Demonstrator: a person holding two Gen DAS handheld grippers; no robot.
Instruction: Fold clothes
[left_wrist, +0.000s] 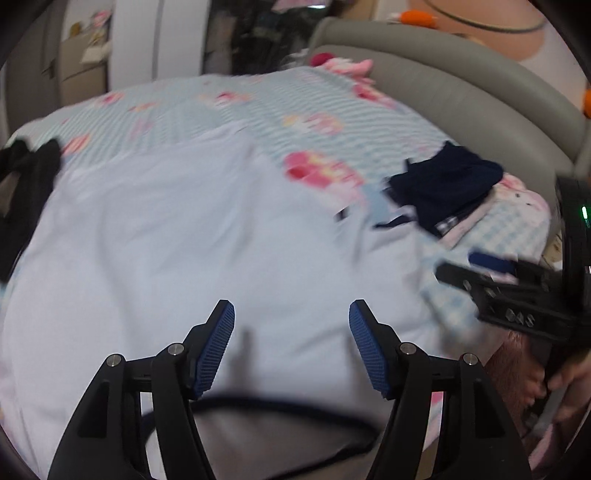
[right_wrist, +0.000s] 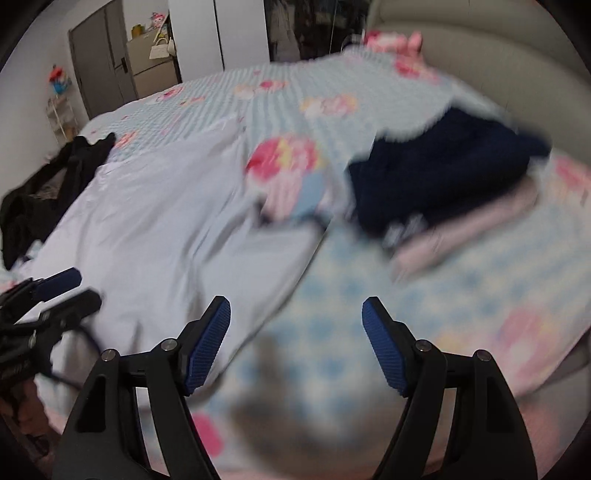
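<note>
Both black plastic hand-held gripper (left_wrist: 291, 347) (right_wrist: 296, 347) frames: blue ribbed finger pads (left_wrist: 218, 347), silver pivot screws (left_wrist: 176, 348).

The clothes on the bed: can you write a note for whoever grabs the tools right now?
Left tool: open, empty, over the pale shirt.
Right tool: open, empty, over the checked bedspread beside the shirt.
The shirt lies spread flat, not folded. Navy garment is bunched near the headboard; black garment is crumpled at the far left.
Done: nothing visibly folded. Left: all three.

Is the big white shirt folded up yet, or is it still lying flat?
Not folded yet. The white shirt lies spread across the bed, with its collar near the open left gripper. No tidy fold shows.
</note>
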